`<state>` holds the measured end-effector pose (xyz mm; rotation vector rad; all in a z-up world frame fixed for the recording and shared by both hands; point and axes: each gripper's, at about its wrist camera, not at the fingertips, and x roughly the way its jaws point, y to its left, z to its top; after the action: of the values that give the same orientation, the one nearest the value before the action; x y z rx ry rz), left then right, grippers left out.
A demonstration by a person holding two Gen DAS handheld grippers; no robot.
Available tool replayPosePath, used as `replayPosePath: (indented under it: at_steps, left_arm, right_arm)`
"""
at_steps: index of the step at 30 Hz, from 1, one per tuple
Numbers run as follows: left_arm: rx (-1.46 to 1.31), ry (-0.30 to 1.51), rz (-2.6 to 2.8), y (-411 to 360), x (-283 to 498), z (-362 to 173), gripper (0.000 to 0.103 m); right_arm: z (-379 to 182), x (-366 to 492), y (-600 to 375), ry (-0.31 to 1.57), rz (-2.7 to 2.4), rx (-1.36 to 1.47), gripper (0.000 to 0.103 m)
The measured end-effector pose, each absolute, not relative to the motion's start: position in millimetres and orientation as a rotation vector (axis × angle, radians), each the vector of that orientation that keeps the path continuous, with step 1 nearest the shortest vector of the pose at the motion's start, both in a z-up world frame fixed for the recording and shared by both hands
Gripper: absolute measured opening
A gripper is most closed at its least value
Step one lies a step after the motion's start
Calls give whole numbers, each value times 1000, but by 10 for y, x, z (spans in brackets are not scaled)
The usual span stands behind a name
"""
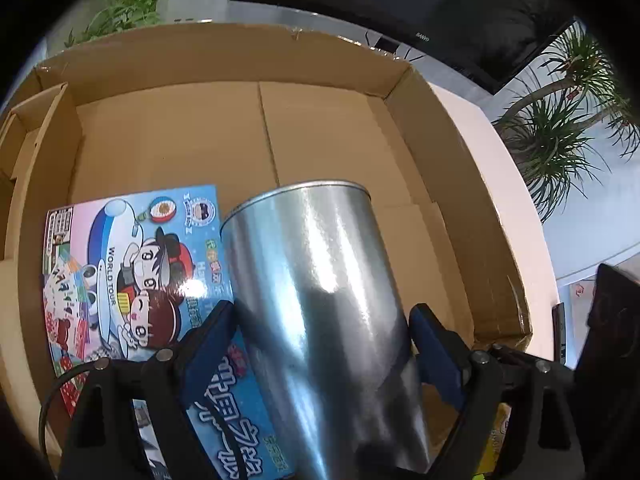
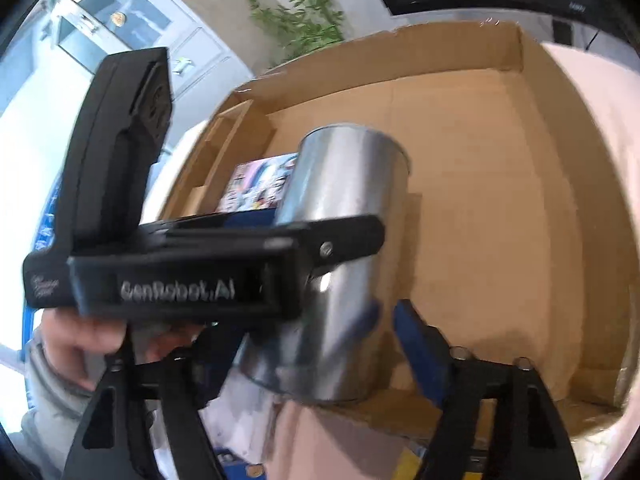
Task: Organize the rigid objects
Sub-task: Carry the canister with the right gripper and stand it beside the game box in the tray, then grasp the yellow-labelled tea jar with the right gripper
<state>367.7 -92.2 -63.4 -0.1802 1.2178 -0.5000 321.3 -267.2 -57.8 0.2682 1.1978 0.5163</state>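
Observation:
A shiny metal can (image 1: 320, 300) is held tilted above an open cardboard box (image 1: 460, 168). My left gripper (image 1: 320, 340) is shut on the can, one blue finger on each side. In the right wrist view the same can (image 2: 344, 208) hangs over the box (image 2: 500, 200), with the left gripper's black body clamped across it. My right gripper (image 2: 312, 344) is open, its fingers standing wide on either side of the can's lower end without clearly touching it. A flat blue cartoon game box (image 1: 132, 272) lies on the box floor at the left.
The cardboard box has a narrow side compartment (image 1: 24, 140) at its left. Potted plants (image 1: 560, 132) stand beyond the box on the right, and a dark TV screen (image 1: 400, 4) sits behind. A pale table top (image 2: 600, 120) lies right of the box.

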Motion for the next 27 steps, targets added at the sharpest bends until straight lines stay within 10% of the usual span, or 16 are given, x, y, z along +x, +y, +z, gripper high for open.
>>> replayPosePath:
  at_steps: [8,14,17,22,23,24,25,27]
  left_arm:
    - [-197,1238,-535,-742,3524,-567,84]
    - [-61,925,-361,-186,2731,82,84]
    - [-25,709,-212,114,2170,448,86]
    - [84,440,-6,78,1269,618,103]
    - [82,461,-7,54,1213,575,99]
    - [52,500,-32,4,1154,508,57]
    - [18,544,-82,-9,1141,459,16]
    - [-53,617,-167,-56,1086,380,6]
  right_arm:
    - [-609,3152,-2696,1174,517,271,70]
    - [-444,3055,-2640,1140,449,187,71]
    - [21,2583,-2819,912,372,80,102]
    - [86,1992,-2901,839,180,-48,102]
    - [44,1846,-2843,822,182,-84,86]
    - [32,1740,-2803,797,166,-116,25]
    - [16,1649,-2766,782,120,-150,1]
    - [28,1455,-2759,756,83,-120,2]
